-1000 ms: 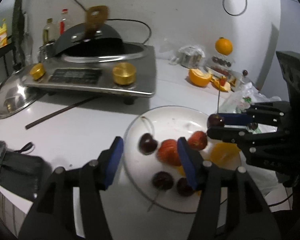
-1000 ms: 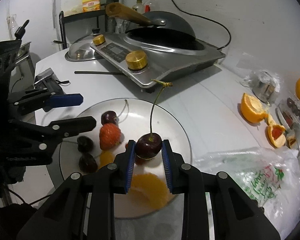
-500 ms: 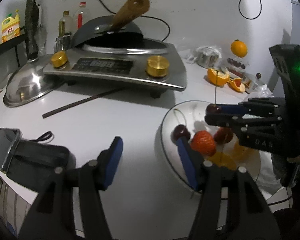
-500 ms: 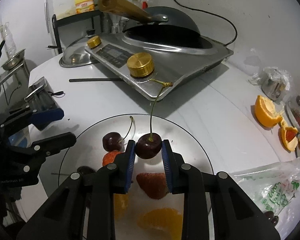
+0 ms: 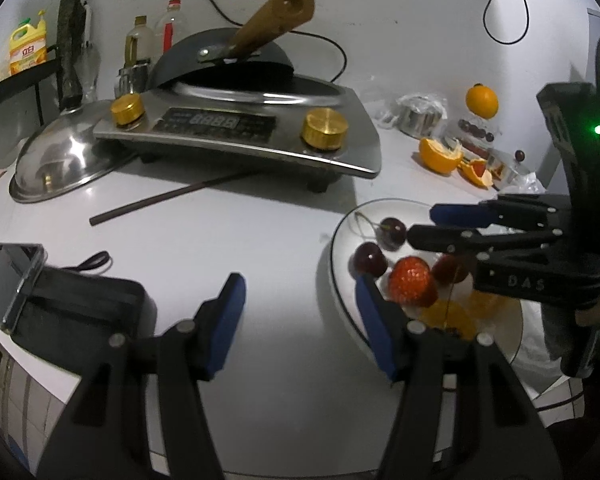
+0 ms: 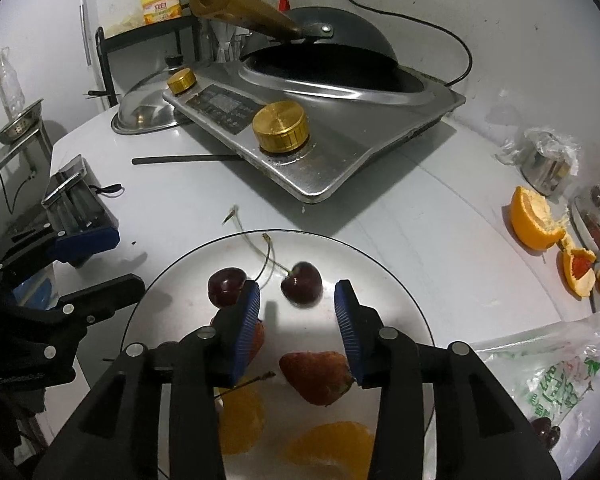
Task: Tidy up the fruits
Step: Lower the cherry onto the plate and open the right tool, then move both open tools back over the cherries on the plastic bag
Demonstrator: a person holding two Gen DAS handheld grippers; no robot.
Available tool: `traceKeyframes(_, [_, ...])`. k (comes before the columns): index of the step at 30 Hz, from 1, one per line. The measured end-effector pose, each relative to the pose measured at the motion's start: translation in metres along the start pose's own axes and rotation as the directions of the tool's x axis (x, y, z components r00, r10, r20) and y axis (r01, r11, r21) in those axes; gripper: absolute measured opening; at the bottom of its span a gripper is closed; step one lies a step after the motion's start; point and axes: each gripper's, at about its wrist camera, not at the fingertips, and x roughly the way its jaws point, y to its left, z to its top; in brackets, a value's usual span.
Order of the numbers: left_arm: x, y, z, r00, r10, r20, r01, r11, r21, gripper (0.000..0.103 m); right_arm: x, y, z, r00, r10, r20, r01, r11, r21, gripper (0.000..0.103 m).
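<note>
A glass plate holds two dark cherries, strawberries and orange segments. My right gripper hovers over it with its jaws opening and nothing pressed between the pads. A stemmed cherry lies loose on the plate just past the fingertips. A second cherry sits by the left finger, a strawberry lies below. In the left wrist view the plate is at the right, with the right gripper above its cherries. My left gripper is open over the table at the plate's left rim.
An induction cooker with a wok stands behind, a steel lid to its left. A chopstick lies on the table, and a phone on a black case sits at the near left edge. Peeled orange pieces and a plastic bag are on the right.
The right gripper's jaws have parted and the cherry they held now lies on the plate. The left gripper has shifted left, off the plate.
</note>
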Motion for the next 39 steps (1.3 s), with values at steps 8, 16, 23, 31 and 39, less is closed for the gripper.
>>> traceKeyframes(8, [-0.014,-0.013,0.002,1.0,-0.011,0.025,0.011,1.0,0.022,0.059,-0.022,-0.004,-0.007,1.0,-0.018,0.026,0.017,1.0,0.017,0.041])
traceKeyframes(16, [-0.028,-0.033,0.002,0.999,-0.036,0.041,0.034,0.998,0.048,0.059,-0.052,-0.01,-0.017,0.998,-0.027,0.062,0.024,0.999,0.046,0.041])
traceKeyframes(23, [-0.041,-0.05,0.004,0.997,-0.05,0.059,0.046,0.997,0.065,0.059,-0.074,-0.013,-0.025,0.995,-0.036,0.093,0.031,0.998,0.054,0.041])
traceKeyframes(31, [-0.052,-0.07,0.005,0.996,-0.061,0.069,0.054,0.995,0.088,0.067,-0.095,-0.025,-0.041,0.992,-0.049,0.117,0.04,0.996,0.083,0.041])
traceKeyframes(39, [-0.056,-0.093,0.005,0.995,-0.067,0.069,0.059,0.992,0.112,0.067,-0.118,-0.04,-0.059,0.988,-0.065,0.137,0.049,0.992,0.115,0.041])
